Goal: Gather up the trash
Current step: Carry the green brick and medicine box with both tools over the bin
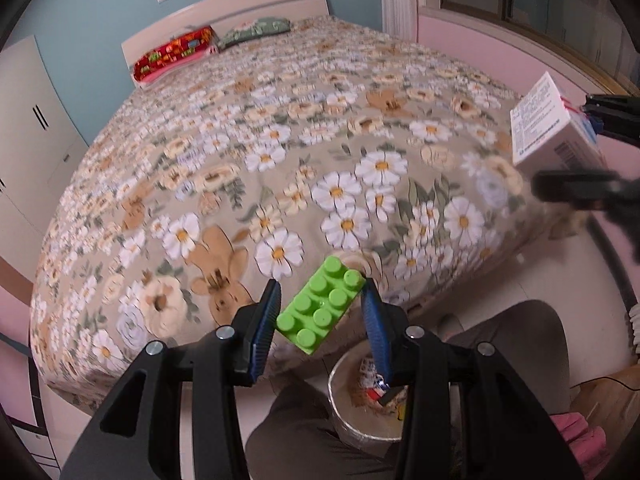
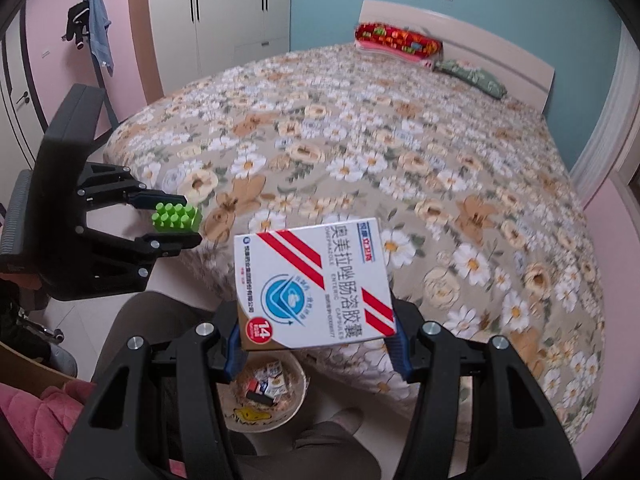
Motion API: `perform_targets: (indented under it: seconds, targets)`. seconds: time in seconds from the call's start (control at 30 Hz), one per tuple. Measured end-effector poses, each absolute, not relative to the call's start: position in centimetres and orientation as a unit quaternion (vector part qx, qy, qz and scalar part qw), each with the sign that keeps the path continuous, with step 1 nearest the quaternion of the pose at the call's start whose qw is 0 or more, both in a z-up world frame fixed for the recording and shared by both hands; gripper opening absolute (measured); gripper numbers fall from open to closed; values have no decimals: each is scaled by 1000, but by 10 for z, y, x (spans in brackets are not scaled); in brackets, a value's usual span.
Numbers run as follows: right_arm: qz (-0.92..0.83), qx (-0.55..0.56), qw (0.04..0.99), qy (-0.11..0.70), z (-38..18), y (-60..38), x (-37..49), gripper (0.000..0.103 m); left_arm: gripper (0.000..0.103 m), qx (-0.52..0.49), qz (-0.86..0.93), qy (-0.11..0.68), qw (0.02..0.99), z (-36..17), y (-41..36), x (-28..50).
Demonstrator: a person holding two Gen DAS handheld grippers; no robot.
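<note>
Green brick point(image 1: 322, 305) and medicine box point(image 2: 314, 284) sit clamped between jaws.

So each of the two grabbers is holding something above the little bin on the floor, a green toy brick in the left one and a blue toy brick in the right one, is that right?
Not quite. The left gripper does hold the green toy brick, but the right gripper holds a white medicine box with red stripes, not a blue brick. The right wrist view shows it plainly, above the bin.
</note>
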State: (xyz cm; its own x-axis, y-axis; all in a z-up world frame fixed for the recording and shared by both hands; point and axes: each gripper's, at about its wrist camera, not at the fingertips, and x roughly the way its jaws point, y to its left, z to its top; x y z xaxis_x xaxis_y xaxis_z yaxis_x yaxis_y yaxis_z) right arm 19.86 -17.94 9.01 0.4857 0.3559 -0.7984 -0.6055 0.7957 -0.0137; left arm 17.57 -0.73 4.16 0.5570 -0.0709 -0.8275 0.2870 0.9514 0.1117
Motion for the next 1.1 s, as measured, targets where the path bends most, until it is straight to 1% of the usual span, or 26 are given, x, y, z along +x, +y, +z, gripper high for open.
perform_targets:
  seconds: [0.7, 1.1]
  targets:
    - [297, -137, 786, 525, -53, -163, 192, 56, 44, 79, -115, 564, 814, -95, 0, 168]
    - [295, -92, 730, 609, -163, -152, 190, 56, 44, 46, -115, 627, 769, -182, 5, 160]
